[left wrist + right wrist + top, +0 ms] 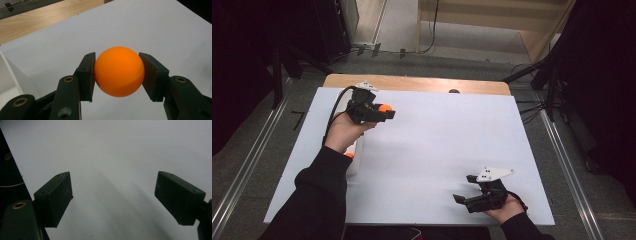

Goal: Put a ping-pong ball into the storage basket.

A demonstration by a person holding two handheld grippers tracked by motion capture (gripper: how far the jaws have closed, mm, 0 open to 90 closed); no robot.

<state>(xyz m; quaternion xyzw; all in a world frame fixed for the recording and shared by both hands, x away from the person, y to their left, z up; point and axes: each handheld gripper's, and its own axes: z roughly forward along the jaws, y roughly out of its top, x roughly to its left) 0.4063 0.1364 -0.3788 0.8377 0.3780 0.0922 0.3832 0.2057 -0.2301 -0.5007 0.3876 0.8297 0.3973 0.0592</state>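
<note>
Carry step, by the look of it: left gripper [388, 114] has its jaws clamped on the orange ball [119, 71], pads pressed to both sides, ball lifted clear of the white desk [447, 145] near the far-left corner. A white tray [353, 162] lies along the desk's left edge w/ another orange ball [349, 155] in it, so next move prob. means picking a drop spot and lowering before opening. Right gripper [464, 188] sits near the desk's front-right corner, jaws wide, nothing between them. Desk surface is bare white sheet over a wooden top [412, 83]; grey floor and dark stands around.
</note>
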